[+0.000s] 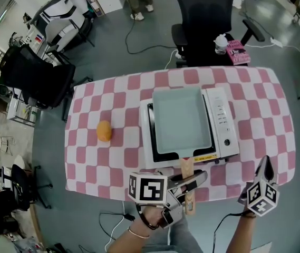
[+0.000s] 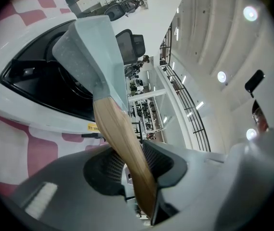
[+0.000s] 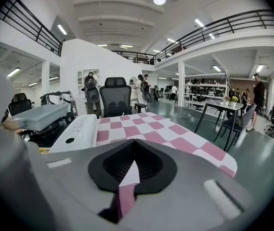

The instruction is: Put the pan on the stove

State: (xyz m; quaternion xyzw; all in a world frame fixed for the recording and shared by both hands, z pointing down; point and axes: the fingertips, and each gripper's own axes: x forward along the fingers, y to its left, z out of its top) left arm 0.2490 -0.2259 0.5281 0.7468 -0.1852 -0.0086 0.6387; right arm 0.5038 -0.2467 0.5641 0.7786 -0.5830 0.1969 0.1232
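Sitting at the left of the bench [image 1: 86,157] is an orange [image 1: 104,130]. The left tool [image 1: 196,179] is clenched on the wooden handle [image 1: 187,168] of the pan [image 1: 181,120], which lies on the stove [image 1: 224,130]. The right tool [image 1: 265,166] hovers beside the stove, its jaws pressed together on nothing.

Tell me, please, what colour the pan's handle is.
The handle is light wooden tan; clearest in the left gripper view.
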